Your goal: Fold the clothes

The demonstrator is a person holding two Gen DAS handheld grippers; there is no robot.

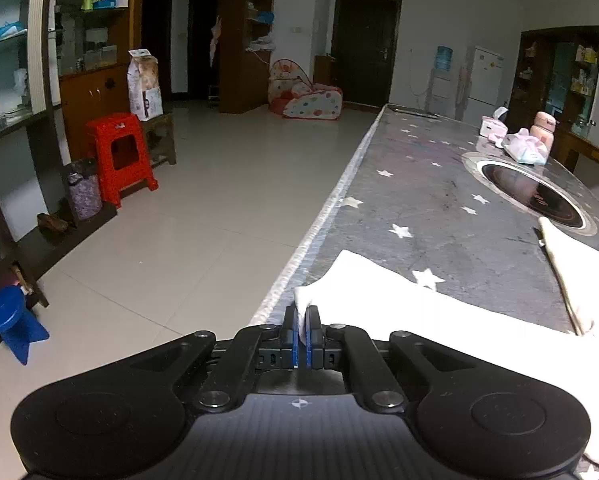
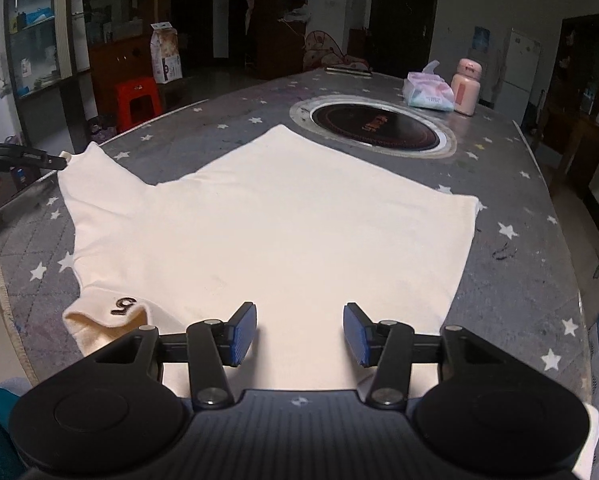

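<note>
Hovering with jaws apart, the right gripper point(image 2: 299, 334) is being held over the near hem of the cream shirt point(image 2: 283, 216) spread on the starred table point(image 2: 511, 264); farther off, the sleeve tip is being pinched by the left gripper point(image 1: 301, 322) and should be drawn taut before folding.

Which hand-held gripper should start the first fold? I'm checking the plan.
Left, probably. The left hand-held gripper is already shut on a sleeve tip of the white shirt, while the right hand-held gripper hangs open, holding nothing.
</note>
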